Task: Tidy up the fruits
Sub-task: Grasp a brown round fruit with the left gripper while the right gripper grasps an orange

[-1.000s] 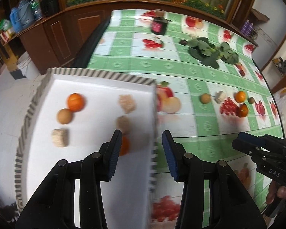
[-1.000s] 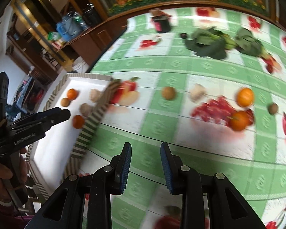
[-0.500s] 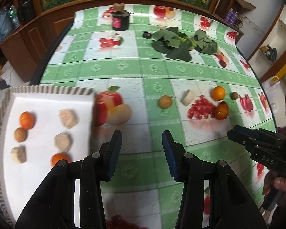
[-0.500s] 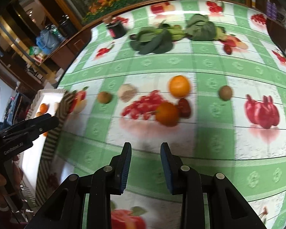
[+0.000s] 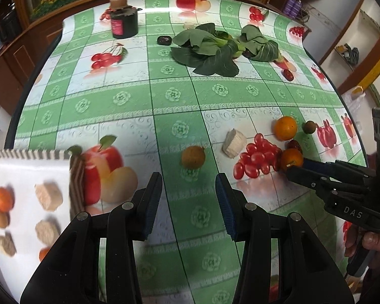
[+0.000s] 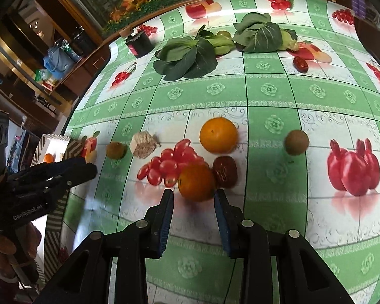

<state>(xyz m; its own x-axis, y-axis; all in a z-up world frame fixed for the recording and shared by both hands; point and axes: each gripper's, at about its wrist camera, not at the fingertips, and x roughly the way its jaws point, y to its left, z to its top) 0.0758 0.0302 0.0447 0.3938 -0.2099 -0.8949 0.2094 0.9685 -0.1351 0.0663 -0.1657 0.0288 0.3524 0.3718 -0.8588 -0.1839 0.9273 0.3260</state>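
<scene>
The nearer orange [image 6: 196, 182] is glossy and deep-coloured, sitting on the table [image 6: 266, 93] just ahead of the right claw [image 6: 193, 204], whose blue-padded fingers [image 6: 167, 211] stand apart on either side of it without touching — released, nothing held. At about one o'clock from that fruit, touching or nearly so, lies a dark red wrinkled date [image 6: 225, 171]; at twelve o'clock sits a second, paler orange [image 6: 218, 138]. A small brown round fruit [image 6: 296, 142] rests well apart at two o'clock. At ten o'clock there is a beige ridged block [image 6: 143, 144] and, further left, another brown fruit [image 6: 116, 150].

The left claw [image 5: 188, 200] also stands released, its fingers [image 5: 153, 201] spread over bare tablecloth, with that brown fruit [image 5: 193, 157] just ahead at twelve o'clock. At its nine o'clock a white tray with a striped rim [image 5: 25, 155] holds small oranges, brown fruits and beige blocks — blurred, so I cannot tell more.

Far across the table at twelve o'clock lie leafy greens [image 6: 187, 58], a dark jar [image 5: 124, 24] to their left and another date [image 6: 300, 63] to their right. The date and the printed red tomatoes crowd the near orange; nothing lies between the claw and it.
</scene>
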